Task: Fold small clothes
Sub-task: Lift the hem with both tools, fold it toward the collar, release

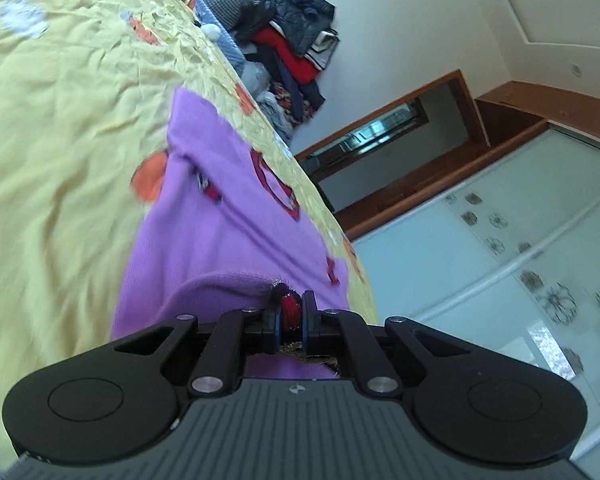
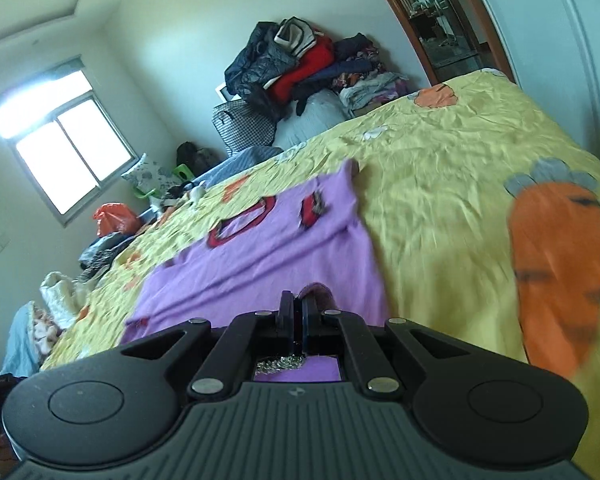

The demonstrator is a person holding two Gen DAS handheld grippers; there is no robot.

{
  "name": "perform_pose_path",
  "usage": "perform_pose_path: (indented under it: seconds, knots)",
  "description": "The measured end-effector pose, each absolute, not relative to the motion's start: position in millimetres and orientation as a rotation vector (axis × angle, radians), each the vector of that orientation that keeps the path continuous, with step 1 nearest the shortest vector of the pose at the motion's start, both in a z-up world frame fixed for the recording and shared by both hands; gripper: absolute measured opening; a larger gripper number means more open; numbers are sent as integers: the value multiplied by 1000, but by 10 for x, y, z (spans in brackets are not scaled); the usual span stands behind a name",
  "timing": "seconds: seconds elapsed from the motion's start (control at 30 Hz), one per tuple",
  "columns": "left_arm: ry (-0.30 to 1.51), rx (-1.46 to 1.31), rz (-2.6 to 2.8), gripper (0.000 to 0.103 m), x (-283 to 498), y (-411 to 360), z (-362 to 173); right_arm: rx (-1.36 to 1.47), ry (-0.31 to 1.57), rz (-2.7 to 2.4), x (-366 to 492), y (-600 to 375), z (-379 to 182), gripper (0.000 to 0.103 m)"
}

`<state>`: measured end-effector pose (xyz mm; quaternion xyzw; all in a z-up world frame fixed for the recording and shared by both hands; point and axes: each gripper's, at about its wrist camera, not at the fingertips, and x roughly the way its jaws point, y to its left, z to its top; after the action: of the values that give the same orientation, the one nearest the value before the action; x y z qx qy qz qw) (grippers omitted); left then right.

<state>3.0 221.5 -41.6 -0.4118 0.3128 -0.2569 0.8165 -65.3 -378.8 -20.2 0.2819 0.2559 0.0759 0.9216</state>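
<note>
The sweater [image 1: 228,224], a small purple knit with red patches, lies spread on the yellow bedsheet [image 1: 60,120], its far part flat and its near edge raised off the bed. The left gripper [image 1: 291,312] has its fingers closed tight on a bunched bit of that near edge, where red trim shows between the pads. The right gripper [image 2: 295,312] is likewise pinched shut, with a small purple fold poking up just past its fingers, so both ends of the near edge appear to be held at once. The step in hand looks like the first fold: the near edge lifted, ready to be carried over the body of the garment. The next move would call for both grippers to travel together at the same height toward the far edge, keeping the cloth taut between them so that it lands square rather than skewed, and to let go only once the edge lies flat. A slip at either pinch would drop a corner and spoil the line. The left view alone shows the red trim in the grip and the glass wardrobe doors [image 1: 500,260] beside the bed; the right view alone shows the window [image 2: 60,136], the carrot print [image 2: 560,268] on the sheet, and more of the garment's spread. The clothes pile [image 2: 300,68] appears in both.
</note>
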Motion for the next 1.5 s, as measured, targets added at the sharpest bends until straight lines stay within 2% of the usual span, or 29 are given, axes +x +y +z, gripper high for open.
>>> perform_pose_path:
  seconds: [0.23,0.6,1.03,1.13,1.17,1.2,1.23,1.27,1.3,1.33,1.43,1.47,1.5]
  knots:
    - [684,-887,-483,4,1029,2137,-412,567,562,135,455,-3904,-250,3]
    - [708,-864,-428,4,2103,2043,-555,531,631,131,1695,-3913,-275,3]
    - [711,-878,-345,4,2877,2043,-704,532,704,118,2480,-3876,-449,4]
    - [725,-886,-313,4,2942,2052,-796,514,750,144,2608,-3821,-494,7]
    - [731,-891,-294,4,2953,2064,-833,514,768,154,2649,-3809,-524,19]
    - [733,-897,-282,4,2965,2080,-865,514,781,154,2674,-3808,-542,35]
    - [737,-897,-278,4,2981,2086,-888,526,778,166,2666,-3822,-543,41]
    - [742,-886,-260,4,2994,2088,-897,538,760,180,2642,-3838,-519,53]
    - [747,-876,-242,4,3007,2093,-902,541,743,175,2594,-3856,-471,73]
    - [751,-884,-236,4,3017,2112,-908,536,723,166,2518,-3872,-414,79]
    - [751,-900,-225,7,2960,2185,-841,484,674,211,2209,-3924,-246,78]
    - [731,-876,-227,18,2891,2209,-777,437,663,207,2071,-3926,-212,78]
    - [718,-844,-235,23,2806,2230,-706,379,656,197,1932,-3916,-193,78]
